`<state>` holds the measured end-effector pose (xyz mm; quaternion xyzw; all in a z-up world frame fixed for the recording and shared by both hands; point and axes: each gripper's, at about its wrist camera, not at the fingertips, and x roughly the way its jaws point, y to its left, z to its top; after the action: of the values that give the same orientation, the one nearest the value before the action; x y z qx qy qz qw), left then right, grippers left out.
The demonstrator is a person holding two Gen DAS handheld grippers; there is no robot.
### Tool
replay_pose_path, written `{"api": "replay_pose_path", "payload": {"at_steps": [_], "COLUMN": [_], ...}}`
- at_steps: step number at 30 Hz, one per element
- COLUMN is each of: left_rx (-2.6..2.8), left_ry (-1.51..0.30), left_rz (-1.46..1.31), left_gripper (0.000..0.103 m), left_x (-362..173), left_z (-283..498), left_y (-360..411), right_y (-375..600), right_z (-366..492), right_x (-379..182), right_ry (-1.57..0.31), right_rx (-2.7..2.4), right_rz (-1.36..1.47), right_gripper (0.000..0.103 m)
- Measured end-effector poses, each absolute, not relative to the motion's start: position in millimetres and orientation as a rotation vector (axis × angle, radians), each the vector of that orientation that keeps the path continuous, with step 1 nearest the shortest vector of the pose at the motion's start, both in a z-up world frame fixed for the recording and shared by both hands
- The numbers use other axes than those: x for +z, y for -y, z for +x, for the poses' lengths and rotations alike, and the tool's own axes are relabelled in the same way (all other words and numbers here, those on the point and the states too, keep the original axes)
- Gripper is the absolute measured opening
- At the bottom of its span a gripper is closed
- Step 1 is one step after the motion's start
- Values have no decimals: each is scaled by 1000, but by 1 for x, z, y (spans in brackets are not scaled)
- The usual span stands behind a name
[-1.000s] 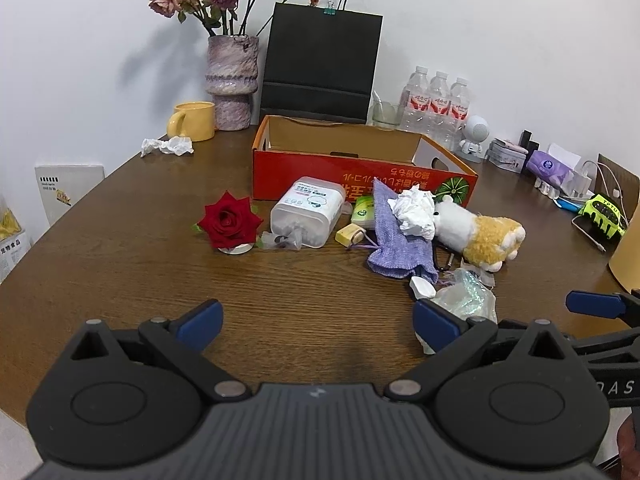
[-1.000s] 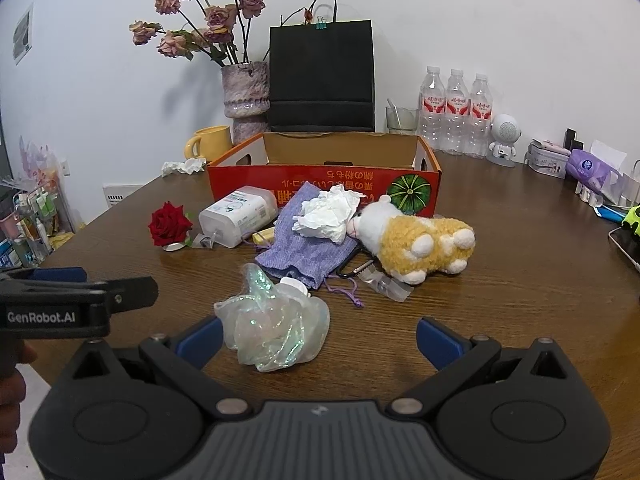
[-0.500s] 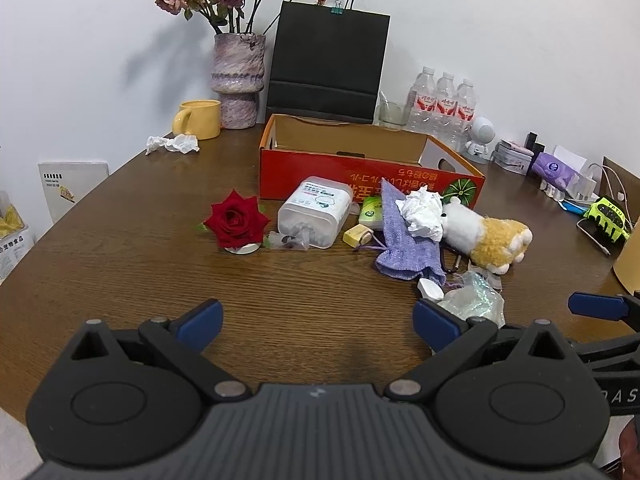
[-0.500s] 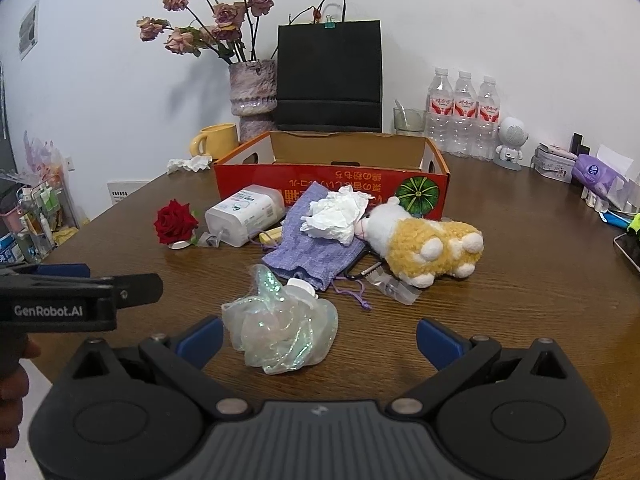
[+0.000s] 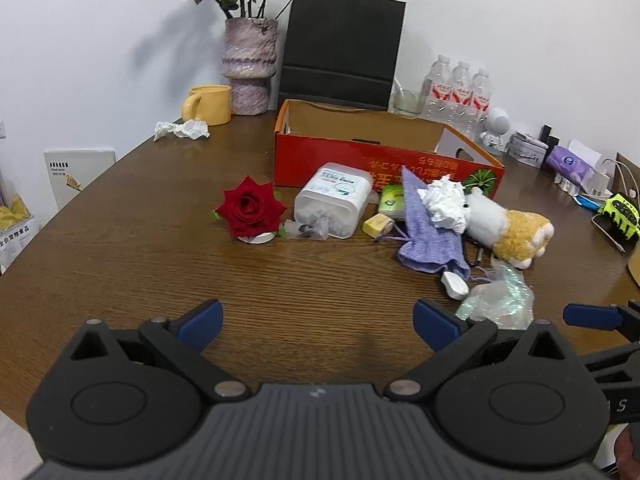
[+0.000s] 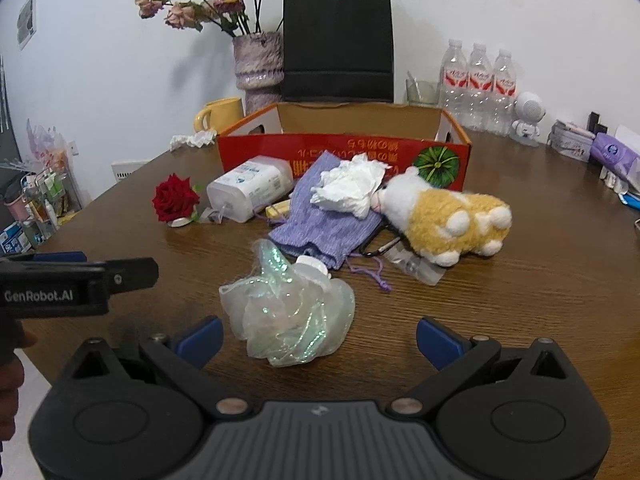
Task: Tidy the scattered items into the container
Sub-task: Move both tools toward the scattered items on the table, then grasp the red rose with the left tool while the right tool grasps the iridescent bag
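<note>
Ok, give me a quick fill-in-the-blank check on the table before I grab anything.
1. The crumpled white tissue lies on top of the ____ cloth pouch.
2. The red rose sits to the ____ of the clear plastic tub in the left wrist view.
3. The thing nearest the right gripper, between its open jaws, is the iridescent ____ bag.
4. The red cardboard box holds ____ of the scattered items so far.

Missing words: purple; left; plastic; none

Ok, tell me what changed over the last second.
Both grippers, left gripper and right gripper, drew back slightly from the clutter, jaws open and empty. Nothing was grasped or released. The iridescent bag, plush toy, rose and red box lie as before.
</note>
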<state>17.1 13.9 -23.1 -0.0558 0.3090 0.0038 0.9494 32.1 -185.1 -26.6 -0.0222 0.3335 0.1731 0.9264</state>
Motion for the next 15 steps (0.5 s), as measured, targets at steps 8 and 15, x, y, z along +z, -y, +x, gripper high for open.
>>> {"api": "replay_pose_path", "payload": {"at_steps": [8,15], "left_rx": [27,41], "left_ry": [-642,-676], "left_rz": [-114,-116], "left_gripper": [103,103], "left_x": [-30,-36], "left_z": [38,63], "left_y": [-28,-42], "right_y": [171,161], "right_z": [50,70], "right_x": [-36,-46], "right_ry": [-690,-719], "right_rx": [382,395], "right_rz": [-69,-63], "right_gripper": [99,58]}}
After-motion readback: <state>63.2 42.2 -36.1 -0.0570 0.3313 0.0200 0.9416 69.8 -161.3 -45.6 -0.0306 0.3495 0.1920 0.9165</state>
